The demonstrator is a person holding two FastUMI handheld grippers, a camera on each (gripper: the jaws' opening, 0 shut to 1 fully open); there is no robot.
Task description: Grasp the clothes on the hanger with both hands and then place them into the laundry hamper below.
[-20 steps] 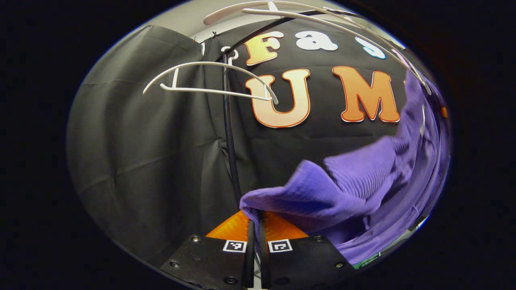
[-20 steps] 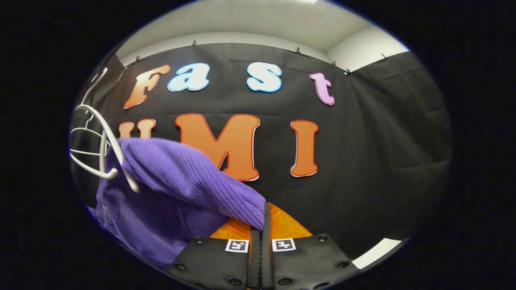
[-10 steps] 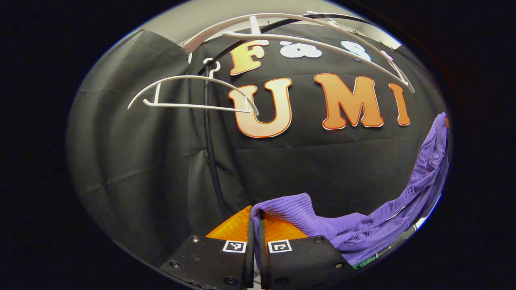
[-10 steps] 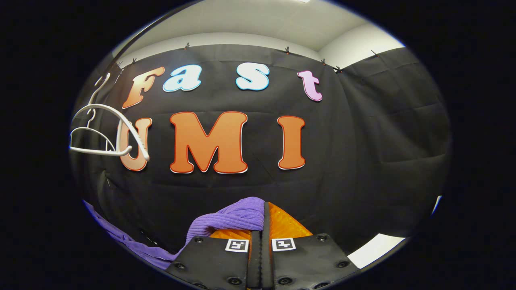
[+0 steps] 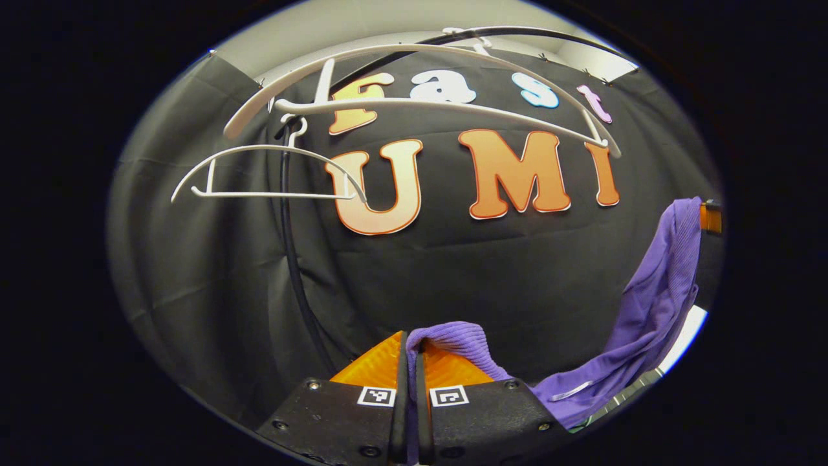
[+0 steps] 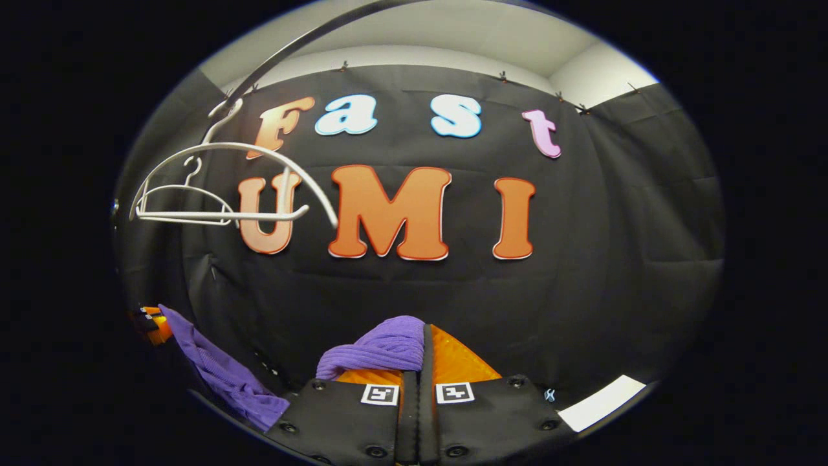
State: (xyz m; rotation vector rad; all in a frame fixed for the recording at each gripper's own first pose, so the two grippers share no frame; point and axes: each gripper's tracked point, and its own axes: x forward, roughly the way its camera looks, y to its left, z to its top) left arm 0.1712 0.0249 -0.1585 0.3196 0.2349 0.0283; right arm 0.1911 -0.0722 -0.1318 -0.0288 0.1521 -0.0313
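Here, left gripper view: left gripper [image 5: 409, 343] clamped tight on a fold of purple garment [image 5: 653, 304], cloth sagging away to the far gripper [image 5: 709, 217], well below the white hangers [image 5: 420, 103] on the rail. Right gripper view: right gripper [image 6: 424, 340] likewise pinched on garment [image 6: 381, 349], cloth trailing down-left, well under bare hangers [image 6: 220, 194].
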